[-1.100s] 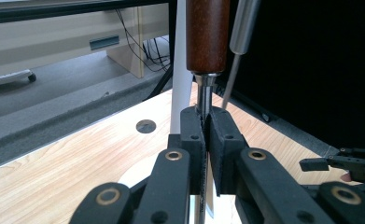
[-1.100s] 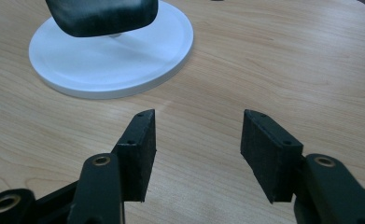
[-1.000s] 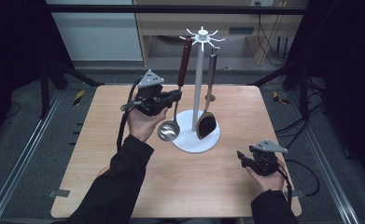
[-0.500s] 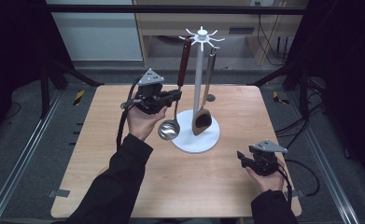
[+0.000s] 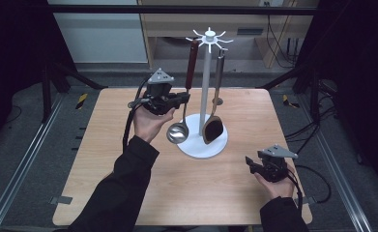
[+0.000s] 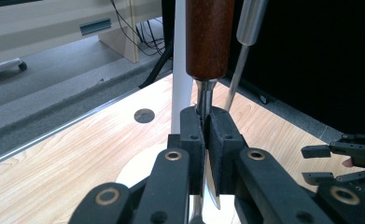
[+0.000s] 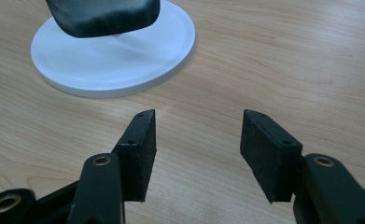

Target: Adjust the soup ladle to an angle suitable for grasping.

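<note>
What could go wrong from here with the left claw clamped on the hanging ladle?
The left claw grips the ladle on its thin metal shaft, just below the wooden handle, so it might slip or twist. The ladle hangs from the white stand; a sideways pull could tip it or swing the spatula. The right claw rests open, not steadying the base.

High view: even overhead light on the table (image 5: 128,193), surroundings fall to near black at both sides, picture soft and slightly grainy, only faint shadows under the white stand base (image 5: 203,147). Left gripper view: near jaws and the brown ladle handle (image 6: 209,37) are a bit soft, right half is dark, daylight-toned floor and furniture behind are brighter. Right gripper view: bright, flat light, pale sheen on the wood, soft shadow under the dark spatula head (image 7: 103,16), jaws at the bottom edge slightly blurred.
</note>
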Tool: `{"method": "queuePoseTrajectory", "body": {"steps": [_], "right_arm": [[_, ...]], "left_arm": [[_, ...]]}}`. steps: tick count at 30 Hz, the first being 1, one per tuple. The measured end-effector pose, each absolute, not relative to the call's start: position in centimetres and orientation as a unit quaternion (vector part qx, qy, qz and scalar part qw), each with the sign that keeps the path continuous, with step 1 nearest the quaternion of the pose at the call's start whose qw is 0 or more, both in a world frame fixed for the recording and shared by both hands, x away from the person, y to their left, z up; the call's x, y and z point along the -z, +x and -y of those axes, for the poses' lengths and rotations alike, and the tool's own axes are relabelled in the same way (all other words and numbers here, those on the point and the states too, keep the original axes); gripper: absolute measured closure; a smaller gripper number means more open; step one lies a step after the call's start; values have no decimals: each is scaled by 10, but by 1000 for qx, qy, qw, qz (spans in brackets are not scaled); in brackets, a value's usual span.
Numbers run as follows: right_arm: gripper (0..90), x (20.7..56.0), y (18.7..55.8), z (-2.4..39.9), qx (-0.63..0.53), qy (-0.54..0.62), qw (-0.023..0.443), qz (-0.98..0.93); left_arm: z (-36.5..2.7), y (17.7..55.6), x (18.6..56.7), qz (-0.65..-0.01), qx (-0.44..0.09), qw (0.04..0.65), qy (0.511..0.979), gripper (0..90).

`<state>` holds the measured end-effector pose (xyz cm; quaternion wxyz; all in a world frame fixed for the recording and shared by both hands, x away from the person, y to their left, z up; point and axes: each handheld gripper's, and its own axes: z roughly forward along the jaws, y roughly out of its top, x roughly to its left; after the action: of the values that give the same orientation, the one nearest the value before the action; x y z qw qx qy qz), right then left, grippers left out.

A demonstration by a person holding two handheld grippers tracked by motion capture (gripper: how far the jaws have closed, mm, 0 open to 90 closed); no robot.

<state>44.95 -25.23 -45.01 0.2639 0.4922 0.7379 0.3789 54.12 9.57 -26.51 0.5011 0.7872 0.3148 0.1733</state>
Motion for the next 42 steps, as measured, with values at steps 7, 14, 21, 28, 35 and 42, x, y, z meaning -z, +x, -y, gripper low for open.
{"method": "queuePoseTrajectory", "body": {"steps": [7, 14, 21, 28, 35, 42], "right_arm": [[462, 450, 449, 252, -379, 492, 264, -738], [463, 450, 450, 252, -378, 492, 263, -739], [463, 450, 450, 252, -378, 492, 263, -739], [462, 450, 450, 253, -380, 491, 264, -738], [462, 450, 450, 252, -379, 490, 264, -739], [460, 450, 449, 252, -380, 492, 263, -738]], "left_arm": [[-92, 542, 266, -321, -185, 496, 785, 855], [-84, 546, 267, -328, -192, 496, 781, 854], [-78, 552, 265, -330, -196, 489, 783, 854], [-74, 555, 269, -327, -194, 497, 780, 852], [-74, 556, 276, -326, -206, 505, 772, 848], [-71, 556, 279, -327, -219, 508, 766, 845]]}}
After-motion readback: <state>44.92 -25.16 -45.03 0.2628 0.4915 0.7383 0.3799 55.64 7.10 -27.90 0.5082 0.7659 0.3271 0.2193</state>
